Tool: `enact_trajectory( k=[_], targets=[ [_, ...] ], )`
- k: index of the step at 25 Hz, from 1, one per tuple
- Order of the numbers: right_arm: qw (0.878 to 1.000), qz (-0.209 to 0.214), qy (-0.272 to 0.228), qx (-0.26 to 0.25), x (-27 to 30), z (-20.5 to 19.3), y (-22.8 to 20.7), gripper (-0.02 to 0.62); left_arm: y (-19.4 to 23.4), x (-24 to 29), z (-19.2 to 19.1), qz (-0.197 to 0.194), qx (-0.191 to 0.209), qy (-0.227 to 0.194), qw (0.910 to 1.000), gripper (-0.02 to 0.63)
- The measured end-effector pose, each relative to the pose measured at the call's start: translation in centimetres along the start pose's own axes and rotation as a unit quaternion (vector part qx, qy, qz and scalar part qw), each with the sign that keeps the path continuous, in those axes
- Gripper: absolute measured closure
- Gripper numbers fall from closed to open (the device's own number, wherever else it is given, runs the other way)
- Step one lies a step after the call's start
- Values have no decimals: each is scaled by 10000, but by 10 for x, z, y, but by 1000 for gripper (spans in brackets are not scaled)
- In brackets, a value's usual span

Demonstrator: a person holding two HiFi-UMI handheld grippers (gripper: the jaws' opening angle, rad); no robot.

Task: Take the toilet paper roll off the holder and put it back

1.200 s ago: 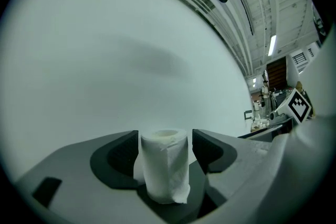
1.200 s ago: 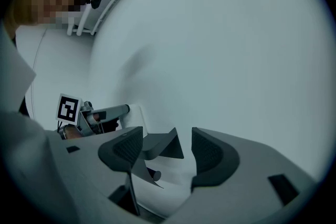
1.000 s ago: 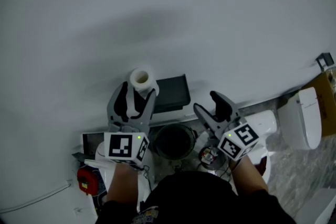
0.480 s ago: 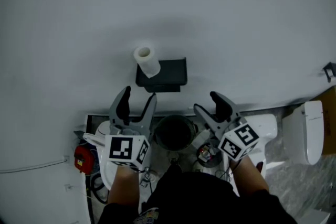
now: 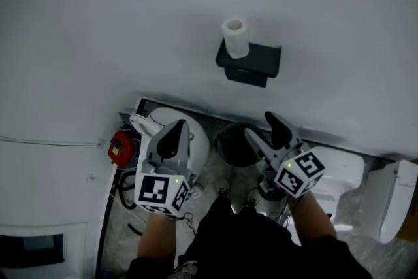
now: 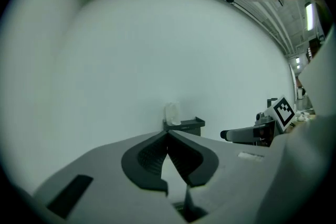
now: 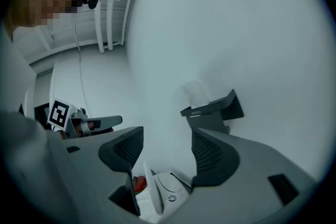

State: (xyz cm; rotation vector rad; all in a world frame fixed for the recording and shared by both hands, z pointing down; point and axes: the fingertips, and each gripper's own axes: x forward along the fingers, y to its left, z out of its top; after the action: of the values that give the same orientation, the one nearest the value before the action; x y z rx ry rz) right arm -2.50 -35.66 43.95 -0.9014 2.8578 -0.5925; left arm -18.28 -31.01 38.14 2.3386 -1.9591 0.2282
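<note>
A white toilet paper roll [image 5: 234, 36] stands upright on a black wall holder [image 5: 252, 65], up on the white wall. Both grippers hang well short of it, lower in the head view. My left gripper [image 5: 177, 128] has just been closing and is now shut, with nothing between its pads. In the left gripper view the roll [image 6: 172, 113] and holder [image 6: 187, 125] show small, straight beyond the closed tips [image 6: 168, 135]. My right gripper [image 5: 260, 127] is open and empty. Its own view shows the roll [image 7: 196, 93] and holder [image 7: 214, 112] ahead of its spread jaws [image 7: 166, 140].
Below the wall stand a black round bin [image 5: 235, 144], a white rounded appliance [image 5: 197, 138] under the left gripper, a red object [image 5: 121, 147] at the left and a white toilet [image 5: 341, 173] at the right. A cable [image 5: 46, 141] runs along the wall.
Both grippers have drawn back from the roll and holder, which now sit farther up and to the right in the head view. The left jaws, open beside the roll before, have closed.
</note>
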Motion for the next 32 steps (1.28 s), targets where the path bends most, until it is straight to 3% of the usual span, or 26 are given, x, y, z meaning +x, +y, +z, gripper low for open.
enact_trajectory(
  k=[5, 11, 13, 16, 17, 25, 32],
  targets=[
    [9986, 503, 169, -78, 34, -11, 52, 337, 29, -41, -1, 196, -106, -72, 9997, 601],
    [9985, 451, 200, -248, 56, -19, 100, 355, 58, -72, -14, -124, -327, -152, 9993, 601],
    [9987, 316, 185, -364, 57, -22, 115, 419, 65, -81, -17, -353, -500, -230, 9979, 601],
    [9988, -3, 141, -478, 51, -25, 131, 577, 66, -88, -27, -778, -670, -256, 9944, 601],
    [9985, -137, 104, -515, 48, -24, 134, 598, 66, -90, -29, -916, -701, -269, 9930, 601],
    [9896, -1263, -89, -683, -19, -31, 149, 597, 22, -105, -52, -2123, -866, -256, 9730, 603],
    [9810, -1766, -266, -760, -97, -27, 168, 597, -46, -138, -44, -2751, -741, -304, 9581, 601]
  ],
)
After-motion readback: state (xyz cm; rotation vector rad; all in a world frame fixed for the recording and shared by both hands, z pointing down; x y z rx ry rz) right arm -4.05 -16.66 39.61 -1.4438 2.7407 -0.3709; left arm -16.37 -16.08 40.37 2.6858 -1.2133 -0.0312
